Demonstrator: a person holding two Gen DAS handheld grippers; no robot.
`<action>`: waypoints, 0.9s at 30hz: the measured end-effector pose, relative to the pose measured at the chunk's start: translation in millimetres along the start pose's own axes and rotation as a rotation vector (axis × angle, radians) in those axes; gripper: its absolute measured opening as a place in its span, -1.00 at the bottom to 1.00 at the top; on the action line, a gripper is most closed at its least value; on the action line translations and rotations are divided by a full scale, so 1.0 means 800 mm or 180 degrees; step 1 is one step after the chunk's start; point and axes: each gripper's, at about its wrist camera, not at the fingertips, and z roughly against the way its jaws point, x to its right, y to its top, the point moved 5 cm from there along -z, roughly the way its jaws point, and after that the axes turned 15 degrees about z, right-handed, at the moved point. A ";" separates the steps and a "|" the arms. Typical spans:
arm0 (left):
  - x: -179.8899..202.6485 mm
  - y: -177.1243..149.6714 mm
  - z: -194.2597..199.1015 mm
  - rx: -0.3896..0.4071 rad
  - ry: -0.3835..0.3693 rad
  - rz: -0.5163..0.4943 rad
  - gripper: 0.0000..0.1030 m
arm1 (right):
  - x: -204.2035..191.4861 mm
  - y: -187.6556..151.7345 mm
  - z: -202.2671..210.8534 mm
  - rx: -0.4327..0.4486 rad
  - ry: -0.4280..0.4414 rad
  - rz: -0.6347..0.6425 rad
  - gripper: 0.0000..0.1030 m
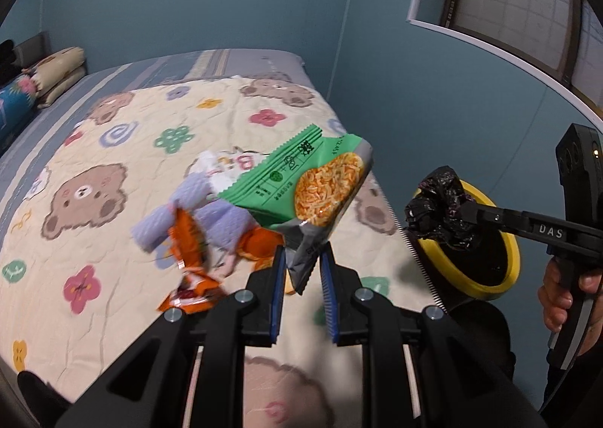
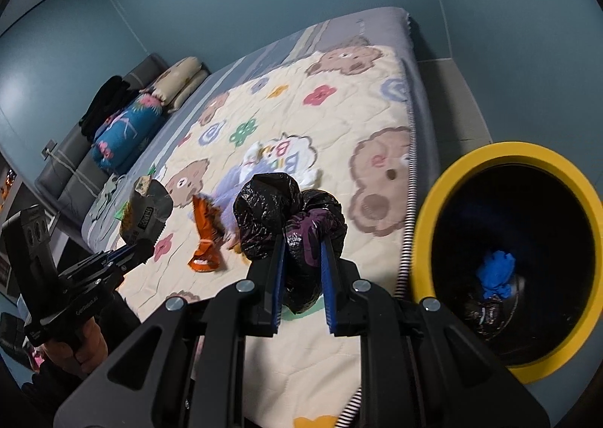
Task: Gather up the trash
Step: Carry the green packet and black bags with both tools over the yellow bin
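The left gripper (image 1: 301,258) is clenched on the lower corner of a green snack packet (image 1: 301,183), which hangs in the air above the bed (image 1: 113,134). The right gripper (image 2: 303,250) grasps a crumpled black plastic bag (image 2: 279,209), held up just beside the yellow-rimmed bin (image 2: 444,198) that stands on the floor against the bed's edge. Inside the bin lie a blue scrap (image 2: 495,273) and some dark wrapping.

On the bear-patterned quilt (image 2: 339,115) an orange wrapper (image 1: 192,277) lies touching a lilac cloth (image 1: 188,213), with a white printed piece (image 1: 226,167) just behind them. Folded pillows (image 2: 181,81) and a blue floral bundle (image 2: 128,130) sit at the far end of the bed. A hand (image 1: 565,288) grips the right tool's handle.
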 end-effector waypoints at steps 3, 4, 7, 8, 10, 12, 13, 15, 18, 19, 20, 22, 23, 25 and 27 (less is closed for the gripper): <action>0.020 0.004 -0.010 -0.0042 -0.0079 -0.0047 -0.67 | 0.016 -0.001 0.010 0.0032 -0.0066 -0.0044 -0.67; 0.028 0.006 -0.015 -0.0060 -0.0114 -0.0064 -0.67 | 0.021 -0.001 0.013 0.0046 -0.0084 -0.0062 -0.67; 0.048 0.009 -0.027 -0.0096 -0.0176 -0.0127 -0.67 | 0.034 -0.003 0.021 0.0092 -0.0135 -0.0107 -0.67; 0.053 0.010 -0.030 -0.0111 -0.0192 -0.0144 -0.67 | 0.040 -0.003 0.024 0.0112 -0.0160 -0.0129 -0.67; 0.067 0.012 -0.038 -0.0142 -0.0220 -0.0196 -0.67 | 0.050 -0.005 0.031 0.0139 -0.0196 -0.0167 -0.67; 0.079 0.014 -0.042 -0.0141 -0.0234 -0.0255 -0.67 | 0.059 -0.006 0.034 0.0144 -0.0224 -0.0207 -0.67; 0.085 0.014 -0.045 -0.0142 -0.0246 -0.0277 -0.67 | 0.065 -0.007 0.036 0.0147 -0.0245 -0.0234 -0.67; 0.095 0.015 -0.050 -0.0162 -0.0285 -0.0297 -0.67 | 0.074 -0.008 0.040 0.0157 -0.0267 -0.0275 -0.67; 0.112 0.014 -0.058 -0.0188 -0.0344 -0.0340 -0.67 | 0.087 -0.009 0.047 0.0193 -0.0322 -0.0335 -0.67; 0.117 0.014 -0.060 -0.0192 -0.0359 -0.0344 -0.67 | 0.090 -0.009 0.050 0.0204 -0.0336 -0.0347 -0.67; 0.120 0.013 -0.061 -0.0198 -0.0375 -0.0343 -0.67 | 0.095 -0.009 0.052 0.0217 -0.0350 -0.0363 -0.67; 0.130 0.011 -0.068 -0.0232 -0.0416 -0.0339 -0.67 | 0.105 -0.010 0.059 0.0242 -0.0384 -0.0394 -0.67; 0.135 0.011 -0.070 -0.0244 -0.0428 -0.0341 -0.67 | 0.111 -0.011 0.064 0.0260 -0.0416 -0.0419 -0.67; 0.145 0.009 -0.076 -0.0262 -0.0456 -0.0368 -0.67 | 0.121 -0.013 0.070 0.0285 -0.0464 -0.0455 -0.67; 0.156 0.008 -0.082 -0.0272 -0.0476 -0.0398 -0.67 | 0.131 -0.014 0.078 0.0311 -0.0494 -0.0494 -0.67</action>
